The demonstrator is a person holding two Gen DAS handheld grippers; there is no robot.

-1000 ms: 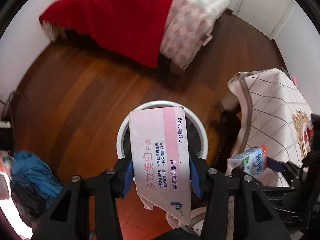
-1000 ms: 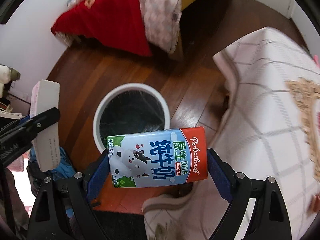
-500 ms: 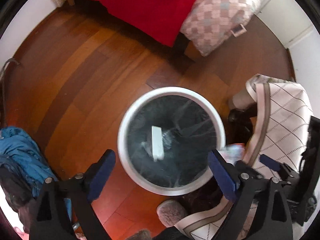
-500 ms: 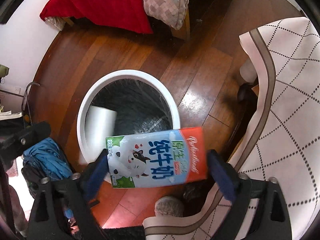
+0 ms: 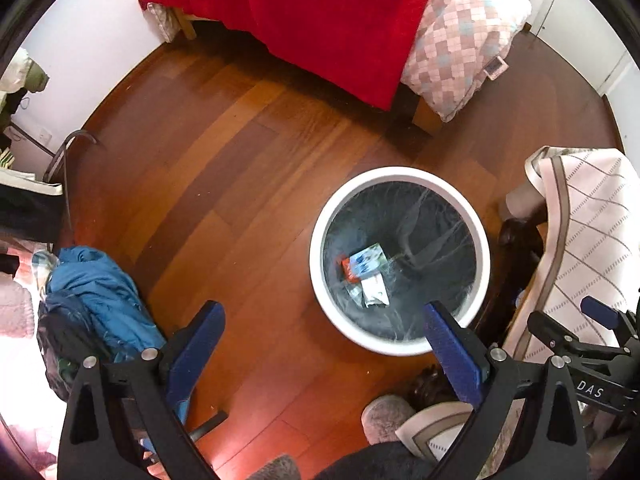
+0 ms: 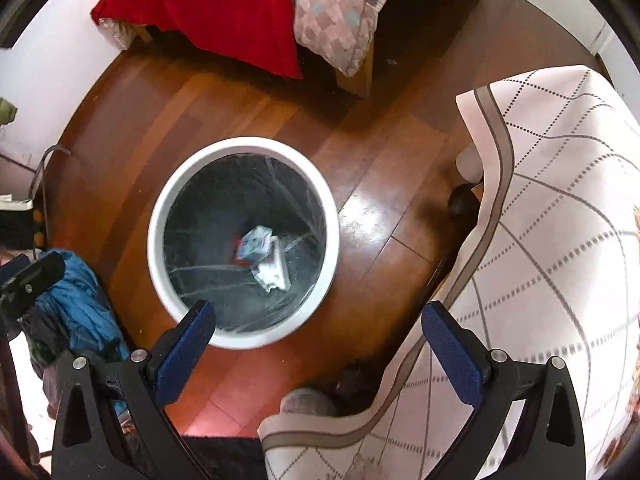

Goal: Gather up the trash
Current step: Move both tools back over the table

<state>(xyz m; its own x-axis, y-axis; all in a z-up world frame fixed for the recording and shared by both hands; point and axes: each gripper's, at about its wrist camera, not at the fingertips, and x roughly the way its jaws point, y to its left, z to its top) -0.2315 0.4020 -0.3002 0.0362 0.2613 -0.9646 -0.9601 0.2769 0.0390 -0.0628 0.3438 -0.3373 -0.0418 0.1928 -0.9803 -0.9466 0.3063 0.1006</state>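
Note:
A white round bin (image 5: 400,173) with a dark liner stands on the wooden floor. At its bottom lie a blue and red milk carton (image 5: 365,261) and a white toothpaste box (image 5: 375,290). My left gripper (image 5: 323,314) hangs above the bin's near left rim; its jaws are opening and nothing is between them. In the right wrist view the same bin (image 6: 240,146) holds the milk carton (image 6: 256,242) and the toothpaste box (image 6: 276,270). My right gripper (image 6: 319,312) stands open and empty over the bin's near right edge.
A bed with a red blanket (image 5: 328,20) and a checked quilt (image 5: 456,52) stands beyond the bin. A table under a patterned cloth (image 6: 560,240) is close on the right. Blue clothing (image 5: 96,292) is piled on the left. A grey slipper (image 5: 386,418) is at the near edge.
Both grippers opened. The toothpaste box dropped from the left one and the milk carton from the right one, and both now lie in the bin. The left gripper shifted to the bin's left.

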